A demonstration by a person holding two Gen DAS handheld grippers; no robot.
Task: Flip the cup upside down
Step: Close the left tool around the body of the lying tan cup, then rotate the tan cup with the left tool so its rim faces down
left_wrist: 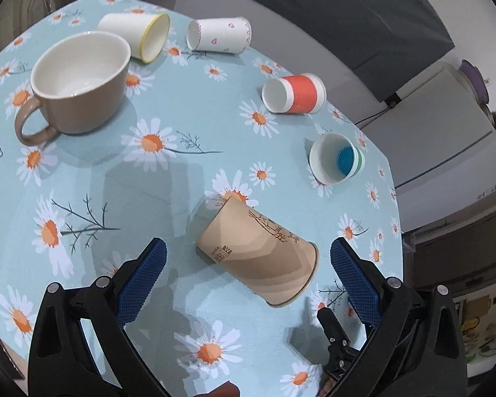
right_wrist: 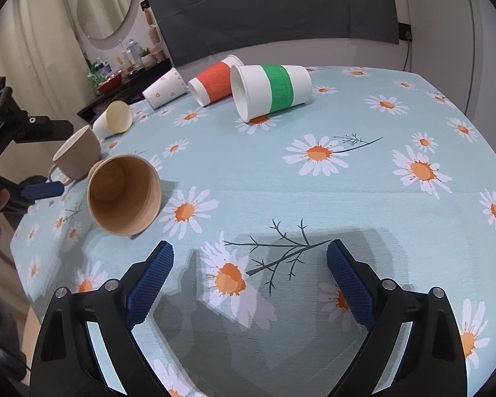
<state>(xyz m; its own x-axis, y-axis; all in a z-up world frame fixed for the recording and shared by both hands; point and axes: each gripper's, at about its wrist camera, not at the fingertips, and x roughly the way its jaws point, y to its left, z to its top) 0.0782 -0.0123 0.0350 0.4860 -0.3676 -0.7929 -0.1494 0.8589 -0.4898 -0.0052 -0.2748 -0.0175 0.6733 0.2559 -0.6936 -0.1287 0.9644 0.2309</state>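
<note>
Left wrist view: the left gripper [left_wrist: 248, 258] hovers with fingers spread either side of the brown paper cup [left_wrist: 258, 254], which lies on its side on the daisy-print tabletop [left_wrist: 168, 178], ungrasped

Right wrist view: the right gripper [right_wrist: 249, 261], fingers spread, holds nothing; flipping looks entirely undone

Small printed characters on the side of the brown kraft-paper cup [left_wrist: 258, 254] were too small to read. Right wrist view: the beige ceramic mug [right_wrist: 79, 155] stood partly hidden behind that cup, handle mostly covered. Bottles on the dark shelf [right_wrist: 125, 76] were too small to identify. The left gripper [right_wrist: 33, 165] was cut off by the frame edge.
</note>
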